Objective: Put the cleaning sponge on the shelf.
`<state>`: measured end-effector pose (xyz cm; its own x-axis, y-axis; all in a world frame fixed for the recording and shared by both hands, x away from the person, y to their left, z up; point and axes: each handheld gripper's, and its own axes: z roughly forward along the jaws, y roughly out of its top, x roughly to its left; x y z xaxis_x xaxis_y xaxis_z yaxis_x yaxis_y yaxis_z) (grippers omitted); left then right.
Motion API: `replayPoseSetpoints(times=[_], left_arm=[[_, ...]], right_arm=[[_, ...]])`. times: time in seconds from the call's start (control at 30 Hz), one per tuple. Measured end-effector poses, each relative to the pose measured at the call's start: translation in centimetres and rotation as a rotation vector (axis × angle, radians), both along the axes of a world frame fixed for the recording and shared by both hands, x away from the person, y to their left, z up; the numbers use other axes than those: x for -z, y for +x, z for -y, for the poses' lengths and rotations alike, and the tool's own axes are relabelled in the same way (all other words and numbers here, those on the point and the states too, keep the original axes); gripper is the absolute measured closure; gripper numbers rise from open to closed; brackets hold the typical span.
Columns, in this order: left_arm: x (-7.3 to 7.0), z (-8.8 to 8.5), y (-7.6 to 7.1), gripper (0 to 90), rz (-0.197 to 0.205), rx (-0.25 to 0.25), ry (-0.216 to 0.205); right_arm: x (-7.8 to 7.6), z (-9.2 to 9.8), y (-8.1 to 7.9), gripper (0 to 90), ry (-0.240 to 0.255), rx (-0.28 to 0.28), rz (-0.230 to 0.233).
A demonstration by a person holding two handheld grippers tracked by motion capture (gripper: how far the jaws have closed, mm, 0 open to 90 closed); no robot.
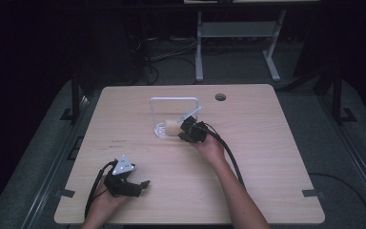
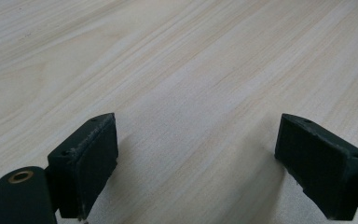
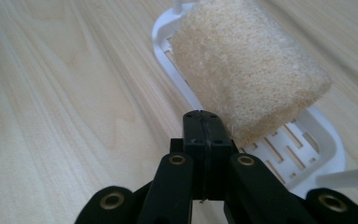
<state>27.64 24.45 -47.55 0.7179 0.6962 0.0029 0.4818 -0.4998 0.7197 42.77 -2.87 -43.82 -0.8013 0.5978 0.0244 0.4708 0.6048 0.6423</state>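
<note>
Spreading beneath both tools, the pale wooden table (image 1: 267, 157) carries a white slotted rack (image 3: 321, 140) just ahead of the right gripper (image 3: 204, 122). A beige sponge roll (image 3: 247, 70) lies on that rack, touching the gripper's tip on its right side. That gripper is clenched, pads together, grasping nothing. Well apart, the left gripper (image 2: 196, 158) rests released over bare wood.
</note>
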Motion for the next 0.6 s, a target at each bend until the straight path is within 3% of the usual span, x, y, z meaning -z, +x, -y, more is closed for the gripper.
replayPoseSetpoints(times=[0.2,0.6], left_arm=[[0.0,0.0,0.0,12.4,0.0,0.0,-0.001],[0.0,0.0,0.0,12.4,-0.001,0.003,0.004]], right_arm=[[0.4,0.4,0.3,89.9,-0.024,0.014,-0.005],[-0.1,1.1,-0.6,87.3,0.019,-0.01,-0.012]])
